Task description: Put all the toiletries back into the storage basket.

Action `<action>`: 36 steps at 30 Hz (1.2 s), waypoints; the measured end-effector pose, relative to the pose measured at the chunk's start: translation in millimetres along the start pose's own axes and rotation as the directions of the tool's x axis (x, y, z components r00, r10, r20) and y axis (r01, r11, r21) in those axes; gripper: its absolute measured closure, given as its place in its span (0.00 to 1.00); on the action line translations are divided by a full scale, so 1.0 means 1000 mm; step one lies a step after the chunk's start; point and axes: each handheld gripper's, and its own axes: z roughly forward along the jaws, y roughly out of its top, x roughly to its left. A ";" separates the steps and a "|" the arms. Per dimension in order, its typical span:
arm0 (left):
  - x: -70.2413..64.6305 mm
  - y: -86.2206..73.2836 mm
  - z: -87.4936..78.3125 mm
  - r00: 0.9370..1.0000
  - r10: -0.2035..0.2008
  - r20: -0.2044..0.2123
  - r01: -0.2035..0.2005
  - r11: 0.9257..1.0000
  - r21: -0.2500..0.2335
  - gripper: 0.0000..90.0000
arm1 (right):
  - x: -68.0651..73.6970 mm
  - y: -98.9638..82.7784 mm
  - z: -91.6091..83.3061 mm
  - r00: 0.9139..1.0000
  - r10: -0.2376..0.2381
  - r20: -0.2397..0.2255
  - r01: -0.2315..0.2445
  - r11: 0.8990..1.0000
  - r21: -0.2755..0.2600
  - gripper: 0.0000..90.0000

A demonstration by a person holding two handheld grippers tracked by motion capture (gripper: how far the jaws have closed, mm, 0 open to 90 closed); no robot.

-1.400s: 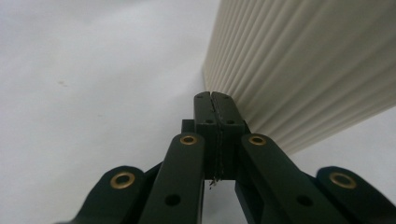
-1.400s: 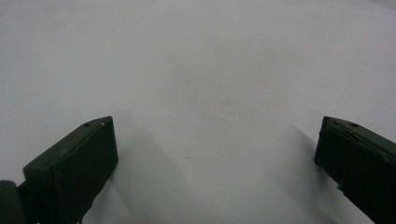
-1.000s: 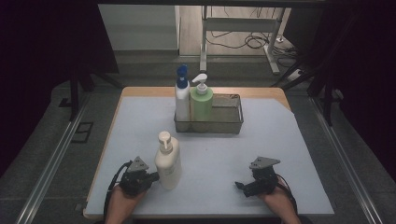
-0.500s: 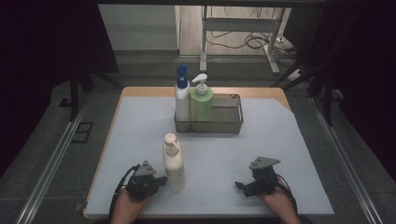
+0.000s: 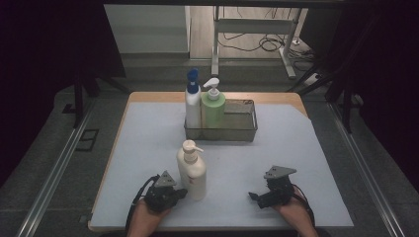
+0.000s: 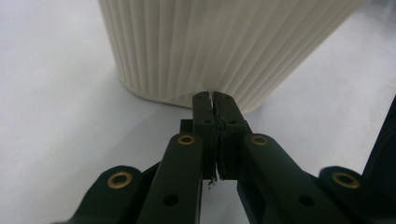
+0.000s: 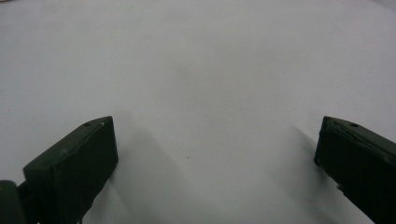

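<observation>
cream pump bottle (image 5: 192, 170) upright, nozzle rightward

My table (image 5: 148, 148) carries a pale grey mat with a wooden edge showing along the far side; at twelve o'clock from me, toward the far edge, sits a wire basket (image 5: 242, 132), long side across; in its left end stand two bottles, upright and touching; the white bottle (image 5: 192, 106) with a blue spray head stands at nine o'clock of the green bottle (image 5: 213, 111), which has a white pump; the right part of the basket holds nothing I can make out; beyond the table, at one o'clock, cables (image 5: 257, 43) lie on the floor near a metal stand (image 5: 286, 59); a rail (image 5: 54, 168) runs along the floor at nine o'clock.
</observation>
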 end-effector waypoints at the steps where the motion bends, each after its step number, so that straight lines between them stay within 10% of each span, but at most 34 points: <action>1: -0.001 0.001 0.002 1.000 0.003 -0.001 -0.003 1.000 0.001 0.98 | 0.000 0.000 0.000 1.000 0.000 0.000 0.000 1.000 0.001 0.00; 22: -0.007 0.018 0.029 0.999 0.035 -0.035 -0.035 0.999 0.010 0.99 | 0.000 0.000 0.000 1.000 0.003 -0.001 -0.003 1.000 0.000 0.00; 36: -0.006 0.006 0.005 0.999 0.010 -0.044 -0.011 1.000 -0.028 0.78 | 0.000 0.001 -0.001 1.000 0.009 0.000 -0.009 1.000 0.006 0.00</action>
